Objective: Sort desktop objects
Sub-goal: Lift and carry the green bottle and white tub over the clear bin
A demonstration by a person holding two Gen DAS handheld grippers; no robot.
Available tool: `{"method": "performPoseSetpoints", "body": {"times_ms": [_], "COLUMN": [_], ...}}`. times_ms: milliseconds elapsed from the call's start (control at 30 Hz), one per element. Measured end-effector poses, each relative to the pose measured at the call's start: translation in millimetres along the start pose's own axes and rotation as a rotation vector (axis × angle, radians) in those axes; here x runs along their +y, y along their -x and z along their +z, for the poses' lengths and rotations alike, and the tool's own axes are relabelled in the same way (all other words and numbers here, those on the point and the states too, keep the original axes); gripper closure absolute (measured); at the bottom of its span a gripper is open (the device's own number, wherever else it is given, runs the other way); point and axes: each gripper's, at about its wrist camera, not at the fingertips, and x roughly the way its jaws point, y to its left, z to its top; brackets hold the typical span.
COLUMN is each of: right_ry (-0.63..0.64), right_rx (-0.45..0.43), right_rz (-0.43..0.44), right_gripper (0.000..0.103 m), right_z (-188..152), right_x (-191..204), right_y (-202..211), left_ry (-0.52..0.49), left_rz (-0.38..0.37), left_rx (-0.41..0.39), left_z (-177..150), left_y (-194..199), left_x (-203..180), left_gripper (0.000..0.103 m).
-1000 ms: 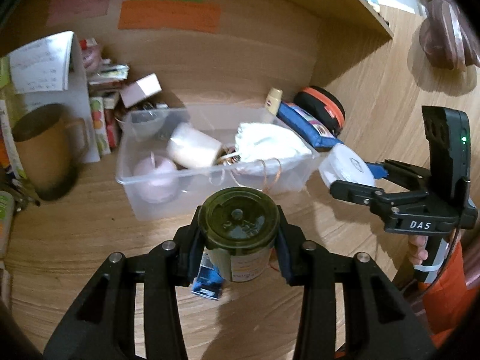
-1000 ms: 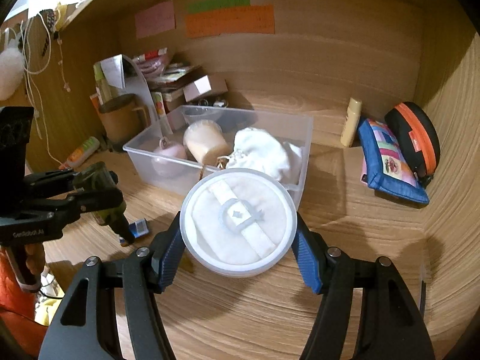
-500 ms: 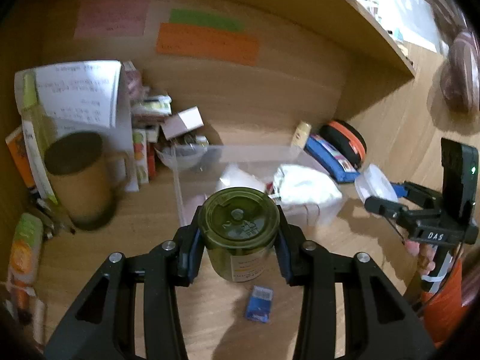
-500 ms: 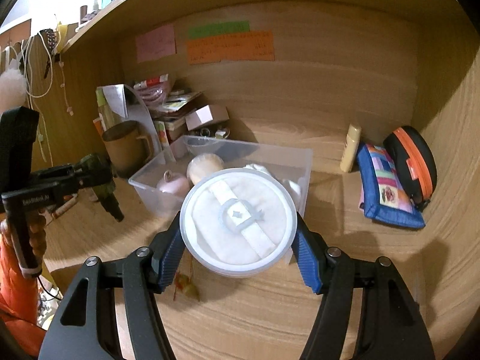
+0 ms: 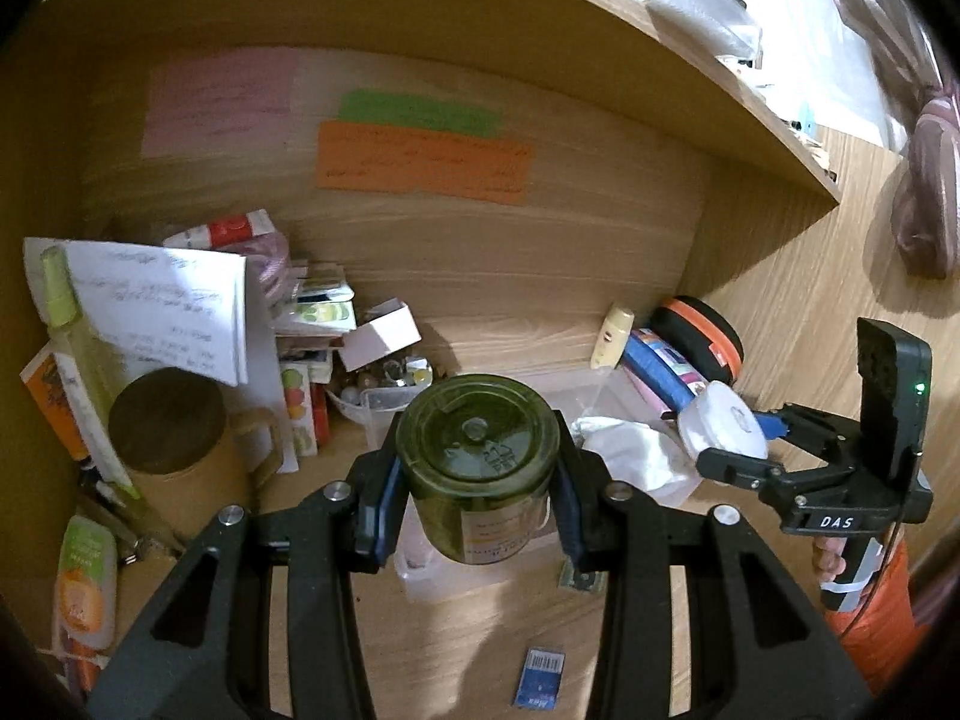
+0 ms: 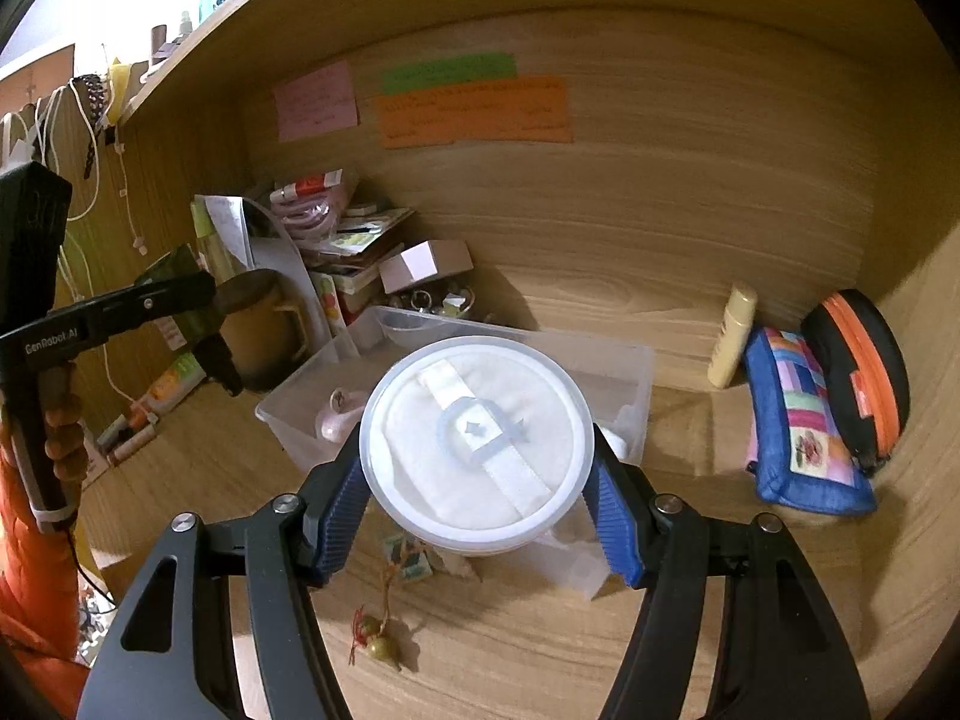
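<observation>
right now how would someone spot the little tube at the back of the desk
Start at the clear bin in the middle of the desk, then look past its right end to the back wall. The tube stands there, leaning on the wall left of the blue pouch. It is the only pale yellow thing there.

Black left gripper (image 5: 477,486) with blue pads, silver screws, orange sleeve (image 6: 36,558).

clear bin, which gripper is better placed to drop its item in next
Right, I'd guess. The right gripper holds the white puff case directly over the clear bin, while the left gripper holds the green jar nearer the bin's front corner.
</observation>
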Motion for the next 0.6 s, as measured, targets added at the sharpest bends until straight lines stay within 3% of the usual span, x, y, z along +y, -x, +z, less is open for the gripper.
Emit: {"method": "performPoseSetpoints", "body": {"times_ms": [600], "right_ry": [0.01], "right_rx": [0.047], "right_rz": [0.069], "right_gripper": [0.041], "right_z": [15], "right_x": [1], "right_y": [-51], "left_ry": [-0.026], "left_rz": [-0.024], "left_rx": [0.078], "left_z": [3], "left_y": [-52], "left_x": [-18], "left_gripper": [0.062]}}
